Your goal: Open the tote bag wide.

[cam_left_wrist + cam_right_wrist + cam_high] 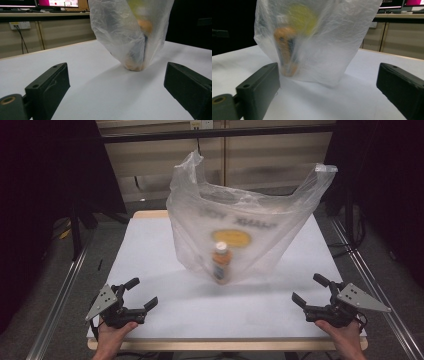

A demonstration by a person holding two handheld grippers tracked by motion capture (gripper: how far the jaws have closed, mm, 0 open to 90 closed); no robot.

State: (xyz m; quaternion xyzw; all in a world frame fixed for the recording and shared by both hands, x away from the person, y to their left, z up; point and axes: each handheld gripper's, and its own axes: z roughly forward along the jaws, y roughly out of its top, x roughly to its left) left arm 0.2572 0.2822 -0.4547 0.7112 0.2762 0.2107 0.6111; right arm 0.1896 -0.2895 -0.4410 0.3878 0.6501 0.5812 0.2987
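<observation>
A translucent plastic bag (240,227) stands upright in the middle of the white table (165,315), its two handles sticking up. Inside it an orange-labelled bottle (221,262) with a pale cap stands or leans near the front. My left gripper (141,293) rests open near the front left corner, well short of the bag. My right gripper (310,290) rests open near the front right corner, also apart from it. The bag (130,32) with the bottle (136,60) shows ahead between the left jaws. In the right gripper view the bag (324,45) and bottle (287,53) look blurred.
Metal frame rails (65,290) run along both sides of the table. Dark curtains hang left and right. A counter with monitors (57,3) and a wall socket (18,25) lies beyond the table's far edge.
</observation>
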